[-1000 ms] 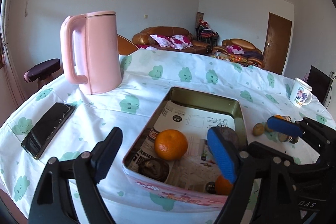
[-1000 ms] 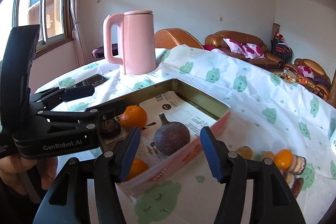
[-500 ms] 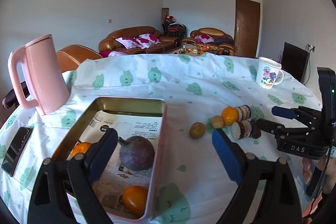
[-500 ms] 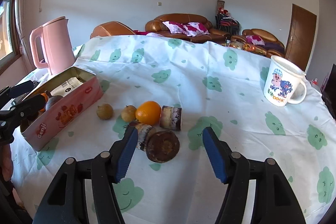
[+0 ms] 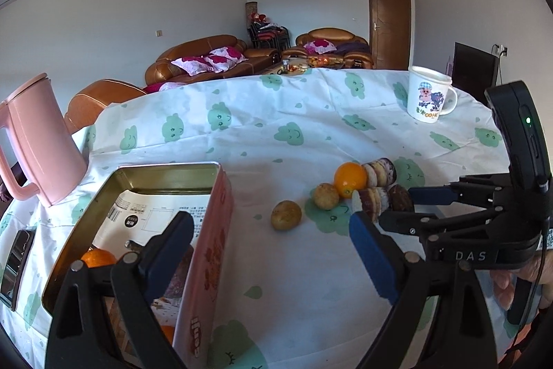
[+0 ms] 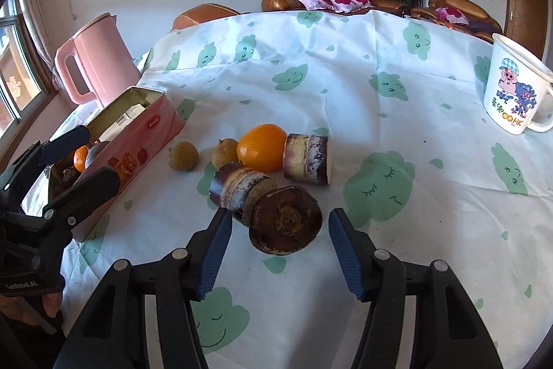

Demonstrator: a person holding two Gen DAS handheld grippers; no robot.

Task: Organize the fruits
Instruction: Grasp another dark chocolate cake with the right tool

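Bare tablecloth stretches right of the fruit cluster toward the mug at the far right. On the left, the pink tin walls off that side, the pink kettle behind it; a narrow cloth strip separates tin and fruit.

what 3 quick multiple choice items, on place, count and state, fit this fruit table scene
1. Where is the pink kettle? A beyond the pink metal tin B beside the white cartoon mug C inside the tin
2. How many cut purple sugarcane pieces lie on the cloud-print tablecloth? A one B three C five
3. How is the right gripper? A shut on an orange B open around the nearest cane piece C out of view

A: kettle stands behind the tin.
B: three pieces show.
B: jaws, just narrowing, flank the piece without touching.
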